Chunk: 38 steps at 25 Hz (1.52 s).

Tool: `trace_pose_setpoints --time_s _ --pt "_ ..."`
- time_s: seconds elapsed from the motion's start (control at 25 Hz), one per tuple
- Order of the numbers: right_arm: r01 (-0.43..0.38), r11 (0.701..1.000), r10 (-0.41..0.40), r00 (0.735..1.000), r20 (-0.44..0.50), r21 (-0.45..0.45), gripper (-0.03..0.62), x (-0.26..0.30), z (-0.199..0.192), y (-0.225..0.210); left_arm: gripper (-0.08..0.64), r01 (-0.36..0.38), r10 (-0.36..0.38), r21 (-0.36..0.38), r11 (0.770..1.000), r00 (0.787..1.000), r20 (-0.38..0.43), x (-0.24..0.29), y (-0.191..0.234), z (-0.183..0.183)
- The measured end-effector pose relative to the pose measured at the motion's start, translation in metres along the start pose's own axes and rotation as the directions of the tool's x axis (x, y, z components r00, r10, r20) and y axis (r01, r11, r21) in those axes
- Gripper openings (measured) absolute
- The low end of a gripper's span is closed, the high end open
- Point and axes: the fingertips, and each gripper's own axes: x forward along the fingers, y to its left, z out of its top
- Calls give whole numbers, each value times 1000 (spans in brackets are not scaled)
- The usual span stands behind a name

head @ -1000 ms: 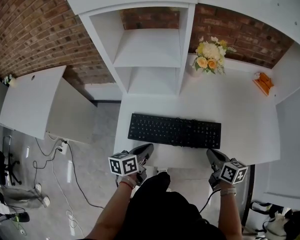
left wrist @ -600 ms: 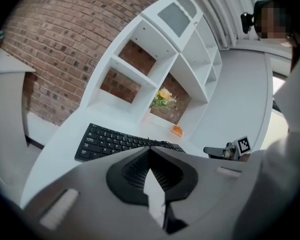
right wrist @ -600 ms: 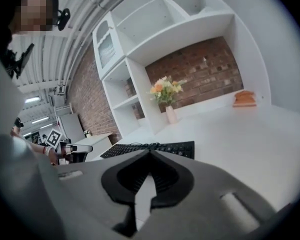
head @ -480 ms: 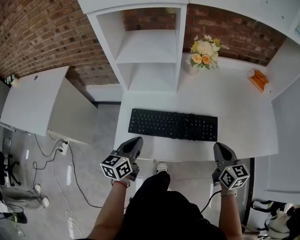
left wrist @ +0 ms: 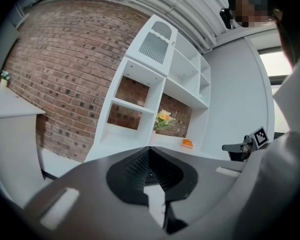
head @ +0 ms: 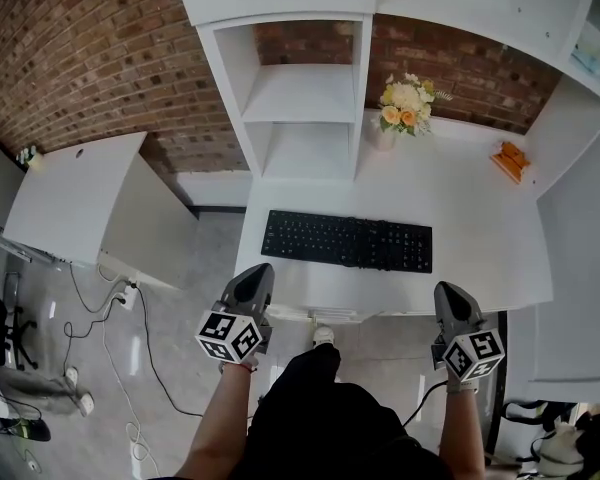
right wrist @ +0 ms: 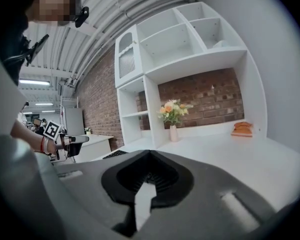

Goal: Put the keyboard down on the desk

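Keyboard (head: 346, 240) flat on desk (head: 480, 218), just behind front edge; left gripper (head: 254, 278), right gripper (head: 451, 298) apart from it (jaws together, empty).

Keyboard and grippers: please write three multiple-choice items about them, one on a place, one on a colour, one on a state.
1. Where is the keyboard? A on the desk; B on a shelf; C held in the air.
2. What colour is the keyboard? A white; B black; C orange.
3. How is the left gripper? A open; B shut on the keyboard; C shut, empty.
Answers: 1 A, it lies flat on the white top; 2 B, dark keys and frame; 3 C, jaws together, nothing between.
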Motion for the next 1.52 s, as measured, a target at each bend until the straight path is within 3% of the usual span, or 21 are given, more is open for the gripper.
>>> trace_pose_setpoints --time_s 0.32,0.72,1.04,1.52 --pt "-22 996 27 998 54 -89 2 -20 22 25 3 6 -7 14 1000 997 75 -24 -18 20" --pt "-24 994 37 992 120 -109 2 -43 37 46 3 -6 6 5 1000 992 129 -60 -27 36" --pt "45 987 -12 978 208 -155 2 -66 61 46 3 -24 21 18 1000 986 164 -81 -29 51" --pt "54 987 -16 969 246 -149 2 -75 70 49 3 -29 25 16 999 983 184 -88 -31 55"
